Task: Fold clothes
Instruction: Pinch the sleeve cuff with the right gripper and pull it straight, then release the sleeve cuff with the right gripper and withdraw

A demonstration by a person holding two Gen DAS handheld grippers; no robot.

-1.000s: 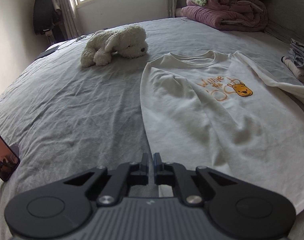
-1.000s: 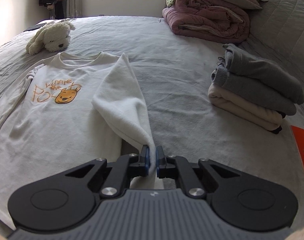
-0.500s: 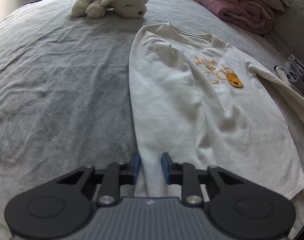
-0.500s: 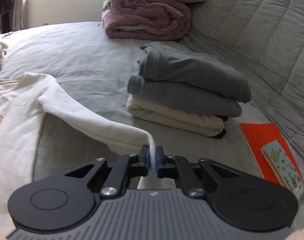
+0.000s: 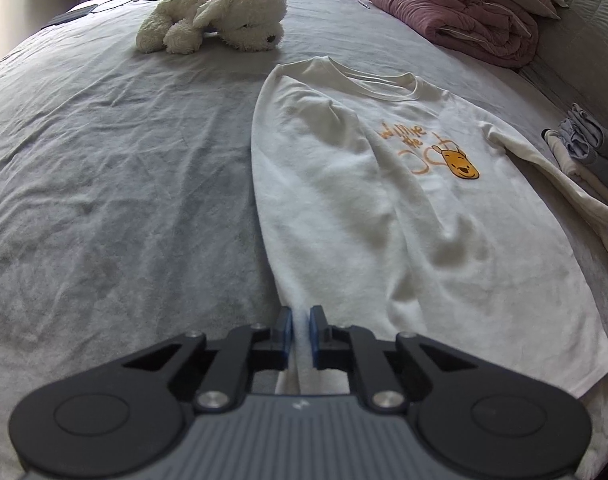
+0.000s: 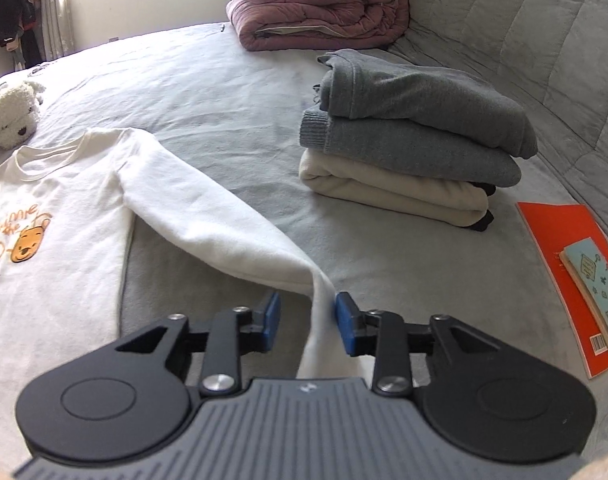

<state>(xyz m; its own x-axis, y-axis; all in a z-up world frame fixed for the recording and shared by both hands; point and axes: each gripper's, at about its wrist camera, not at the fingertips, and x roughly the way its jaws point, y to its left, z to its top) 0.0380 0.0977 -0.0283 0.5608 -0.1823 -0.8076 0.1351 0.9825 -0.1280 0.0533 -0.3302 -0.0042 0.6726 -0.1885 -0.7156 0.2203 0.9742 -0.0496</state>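
While the left wrist view takes in nearly the whole cream long-sleeved sweatshirt with an orange bear print (image 5: 384, 208), spread flat on the grey bedsheet (image 5: 124, 184) from centre to lower right, it cuts the folded pile at the right edge to a sliver. At the bottom, the left gripper (image 5: 301, 334) has just been closing, and its blue pads pinch the cuff of the sleeve folded over the sweatshirt's left side. One white plush dog (image 5: 212, 20) lies at upper centre and one rolled maroon quilt (image 5: 456, 16) at upper right. From the right wrist view, only the sweatshirt's right half shows at left, but the stack of three folded garments (image 6: 412, 140), two grey over one cream, is whole. The right gripper (image 6: 308, 322) has just been opening; its jaws stand apart with the other sleeve's cuff loose between them, brushing the right pad. Two books (image 6: 576, 280), orange under pale blue, are clipped at the right edge.
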